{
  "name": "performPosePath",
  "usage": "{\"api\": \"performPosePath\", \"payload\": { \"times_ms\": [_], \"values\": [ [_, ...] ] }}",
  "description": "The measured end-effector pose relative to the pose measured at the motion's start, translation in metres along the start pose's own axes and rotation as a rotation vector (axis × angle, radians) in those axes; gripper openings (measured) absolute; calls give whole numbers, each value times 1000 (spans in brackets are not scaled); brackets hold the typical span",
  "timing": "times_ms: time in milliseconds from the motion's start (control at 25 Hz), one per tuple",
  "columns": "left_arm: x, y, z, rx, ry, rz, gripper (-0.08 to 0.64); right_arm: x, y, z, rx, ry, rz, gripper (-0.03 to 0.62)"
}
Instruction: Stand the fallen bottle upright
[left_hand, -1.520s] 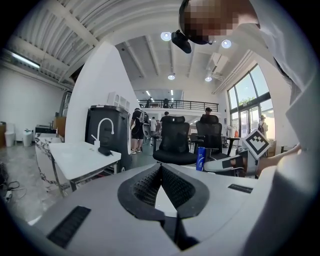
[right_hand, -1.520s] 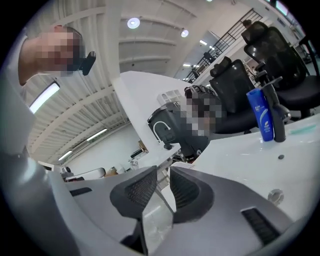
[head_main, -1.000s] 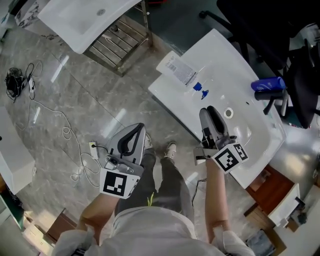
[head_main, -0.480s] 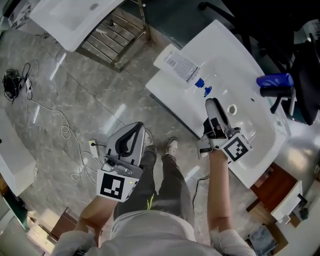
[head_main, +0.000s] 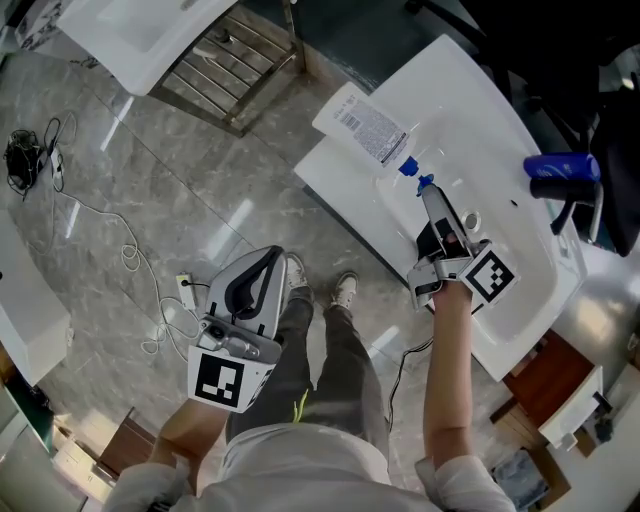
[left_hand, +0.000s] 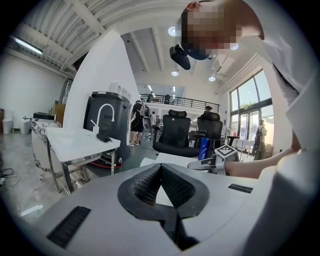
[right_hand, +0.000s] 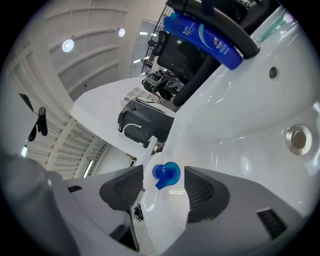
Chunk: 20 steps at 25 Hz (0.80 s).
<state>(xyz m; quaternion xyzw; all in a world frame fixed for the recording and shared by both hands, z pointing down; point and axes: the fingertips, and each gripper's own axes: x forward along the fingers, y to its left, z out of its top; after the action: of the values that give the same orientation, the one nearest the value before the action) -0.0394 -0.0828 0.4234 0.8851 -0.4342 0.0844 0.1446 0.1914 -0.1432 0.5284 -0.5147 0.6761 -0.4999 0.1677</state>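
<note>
The bottle is of white plastic, with a printed label on its upper side and a blue cap that has a small spout. It lies flat on its side, not upright. It rests on the rim of the white basin, near a corner, with its bottom end at the outer edge and the cap pointing inward toward the bowl.

A glossy grey marbled floor spreads left of a white basin tabletop, with a second white basin on a metal rack to its upper left, a black cable bundle far left, a brown wooden cabinet at its lower right, and black office chairs beyond it.
</note>
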Motion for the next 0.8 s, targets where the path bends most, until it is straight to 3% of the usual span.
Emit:
{"api": "performPosePath", "payload": {
  "times_ms": [320,800],
  "values": [
    [4,8,-1,-11,4,15,15,19,-4,-6,60,82,47,239],
    [20,16,-13,-13,16,15,15,40,-12,-6,84,100,77,238]
  ]
}}
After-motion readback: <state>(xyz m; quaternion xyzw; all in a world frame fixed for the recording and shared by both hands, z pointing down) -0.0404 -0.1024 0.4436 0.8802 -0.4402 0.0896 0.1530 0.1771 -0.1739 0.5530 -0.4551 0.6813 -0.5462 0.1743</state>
